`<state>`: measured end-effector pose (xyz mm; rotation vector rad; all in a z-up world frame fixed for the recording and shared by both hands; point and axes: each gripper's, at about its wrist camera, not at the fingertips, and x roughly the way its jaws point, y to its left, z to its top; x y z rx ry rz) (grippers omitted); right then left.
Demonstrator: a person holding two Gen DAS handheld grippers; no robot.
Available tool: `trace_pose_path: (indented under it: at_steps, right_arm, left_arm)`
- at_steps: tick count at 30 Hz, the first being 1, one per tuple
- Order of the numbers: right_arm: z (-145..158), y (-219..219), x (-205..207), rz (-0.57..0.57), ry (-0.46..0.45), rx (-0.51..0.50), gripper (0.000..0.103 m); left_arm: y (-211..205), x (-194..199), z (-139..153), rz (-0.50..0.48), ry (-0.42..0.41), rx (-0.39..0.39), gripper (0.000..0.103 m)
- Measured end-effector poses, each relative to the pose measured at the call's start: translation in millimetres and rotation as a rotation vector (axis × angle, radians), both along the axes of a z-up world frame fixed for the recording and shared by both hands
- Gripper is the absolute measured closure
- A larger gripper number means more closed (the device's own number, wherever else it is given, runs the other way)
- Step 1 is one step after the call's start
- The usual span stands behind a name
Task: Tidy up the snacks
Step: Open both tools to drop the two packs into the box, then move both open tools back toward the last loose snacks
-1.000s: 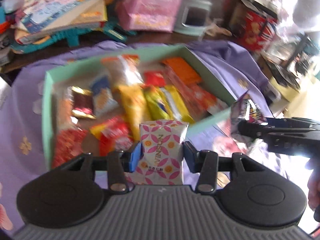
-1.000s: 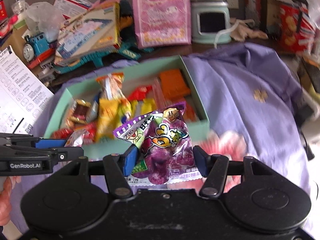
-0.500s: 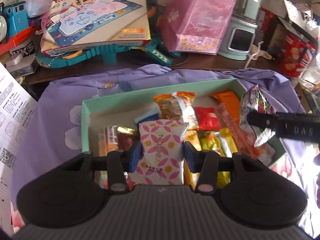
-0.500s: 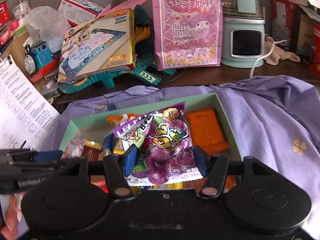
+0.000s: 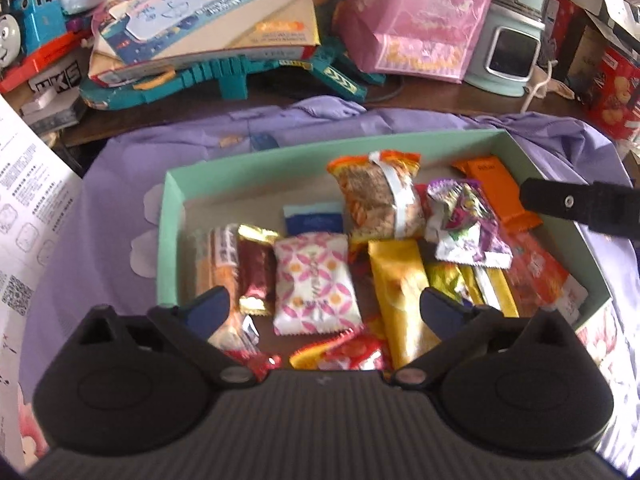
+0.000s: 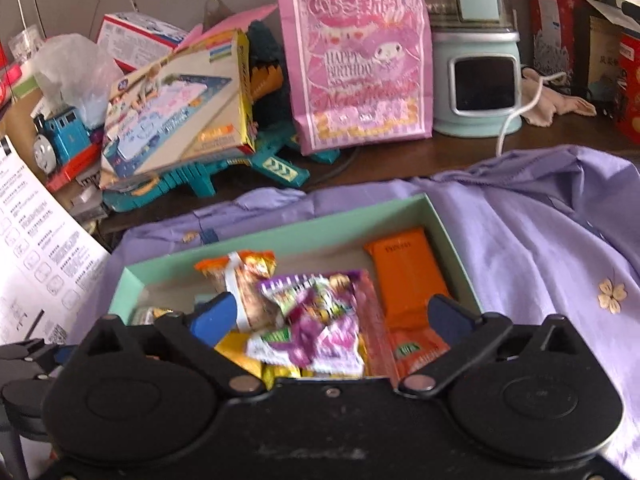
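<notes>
Both tongs opening; pink packet [image 5: 316,284] lies lengthwise, purple packet [image 6: 316,332] askew.

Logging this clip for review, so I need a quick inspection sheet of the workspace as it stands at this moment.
Surface: purple cloth spread over a dark wooden tabletop.
Job's things: mint box holding many snacks; pink-patterned packet and purple packet lie among them, neither gripped.
Clutter: toy train, game box, pink gift bag, printed sheet, red tin.
Grippers: left claw and right claw are both opening, above the box, pads clear of the packets.
Cables: white cord beside the mint appliance.
Surroundings: crowded shelf of boxes behind; no person seen.
</notes>
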<state>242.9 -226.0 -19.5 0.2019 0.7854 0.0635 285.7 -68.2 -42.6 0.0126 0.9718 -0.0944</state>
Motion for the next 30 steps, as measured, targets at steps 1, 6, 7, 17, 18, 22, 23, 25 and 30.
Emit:
trace_pose_path:
  at_steps: [1,6,7,17,18,22,23,25,30]
  right_arm:
    - [-1.0,-0.7,-3.6,0.002,0.005,-0.003,0.0]
    - [-1.7,-1.0,-24.4,0.004,0.027,-0.02,0.0]
    - [-1.2,-1.2,-29.6,0.003,0.03,-0.02,0.0]
    - [0.8,-2.7,-100.7,-0.005,0.071,-0.022,0.0]
    - [-0.1,-2.1,-108.1,-0.008,0.082,-0.021,0.0]
    - [-4.5,-0.4,-142.3,-0.003,0.121,-0.016,0.0]
    - [-5.4,0.1,-151.2,0.003,0.131,-0.014,0.0]
    - [-6.9,1.1,-167.3,0.012,0.151,-0.012,0.0]
    - [-14.2,4.7,-204.4,0.031,0.204,-0.005,0.0]
  left_arm:
    - [-1.7,-2.6,-0.3,-0.006,0.003,0.0,0.0]
    - [-7.1,-17.2,1.2,-0.026,0.007,0.005,0.0]
    - [-7.6,-21.5,1.8,-0.026,0.011,0.001,0.0]
    - [-2.4,-80.2,8.2,-0.045,0.02,-0.017,0.0]
    - [-1.8,-88.3,7.8,-0.049,0.022,-0.019,0.0]
    - [-0.5,-113.4,1.1,-0.063,0.036,-0.011,0.0]
    - [-0.3,-119.4,-1.1,-0.063,0.038,-0.006,0.0]
    - [0.4,-129.5,-5.9,-0.063,0.045,0.003,0.0]
    - [1.5,-148.6,-15.5,-0.069,0.059,0.002,0.0]
